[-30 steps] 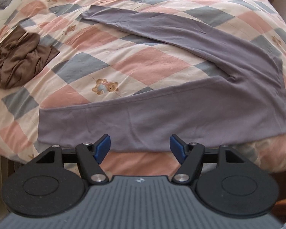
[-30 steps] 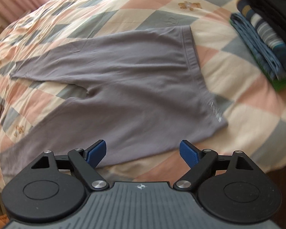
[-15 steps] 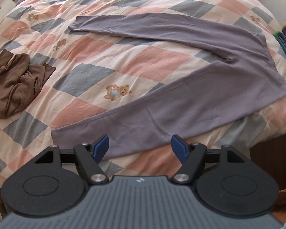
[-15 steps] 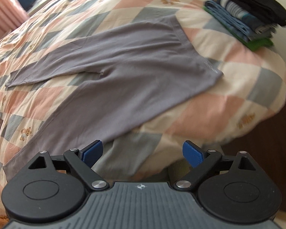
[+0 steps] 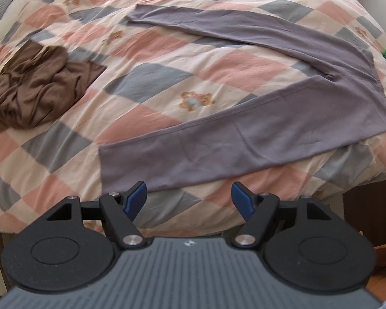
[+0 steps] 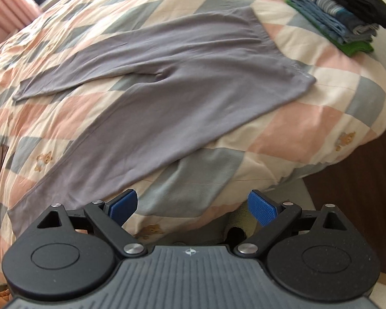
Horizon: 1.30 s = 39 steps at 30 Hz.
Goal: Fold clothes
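Grey-purple trousers lie flat on the checked quilt, legs spread in a V, waist to the right. They also show in the right wrist view. My left gripper is open and empty, just off the near leg's cuff end at the bed's front edge. My right gripper is open and empty, held off the bed's front edge, below the near leg and apart from the cloth.
A crumpled brown garment lies on the quilt at the left. A stack of folded clothes sits at the bed's far right corner. The dark bed side drops away at the right.
Both grippers have drawn back from the trousers toward the bed's front edge. The left view has swung left over the last half second. Both stay open and empty.
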{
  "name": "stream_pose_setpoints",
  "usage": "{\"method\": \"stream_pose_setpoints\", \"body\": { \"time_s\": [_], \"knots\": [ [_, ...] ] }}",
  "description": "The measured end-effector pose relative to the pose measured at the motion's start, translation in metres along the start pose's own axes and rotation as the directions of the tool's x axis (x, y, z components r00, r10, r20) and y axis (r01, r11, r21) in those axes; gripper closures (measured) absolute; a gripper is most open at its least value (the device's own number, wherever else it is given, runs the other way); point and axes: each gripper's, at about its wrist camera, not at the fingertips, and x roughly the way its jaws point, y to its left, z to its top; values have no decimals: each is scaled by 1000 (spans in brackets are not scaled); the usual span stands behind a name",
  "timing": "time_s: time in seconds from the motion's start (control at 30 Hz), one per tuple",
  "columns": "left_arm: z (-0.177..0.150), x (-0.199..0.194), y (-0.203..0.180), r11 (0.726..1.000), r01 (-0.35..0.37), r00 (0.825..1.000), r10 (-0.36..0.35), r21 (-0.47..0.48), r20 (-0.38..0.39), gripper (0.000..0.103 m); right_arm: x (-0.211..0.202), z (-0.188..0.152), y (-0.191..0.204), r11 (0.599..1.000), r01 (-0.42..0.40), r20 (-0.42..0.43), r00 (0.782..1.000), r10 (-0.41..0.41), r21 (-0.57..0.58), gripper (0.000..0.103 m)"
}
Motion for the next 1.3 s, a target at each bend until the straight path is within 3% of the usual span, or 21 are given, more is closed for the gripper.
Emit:
{"method": "stream_pose_setpoints", "body": {
  "time_s": [0.23, 0.73, 1.3],
  "knots": [
    [-2, 4, 10, 1000, 3, 1000, -3, -24, -13, 33, 3, 6, 16, 1000, -1, -2, 1000, 1, -30, 7],
    [27, 15, -7, 998, 41, 999, -42, 57, 7, 32, -2, 14, 2, 999, 37, 24, 999, -38, 39, 6],
    [29, 32, 17, 1000, 30, 999, -30, 2, -37, 31, 12, 26, 37, 999, 37, 6, 999, -37, -31, 6]
  ]
}}
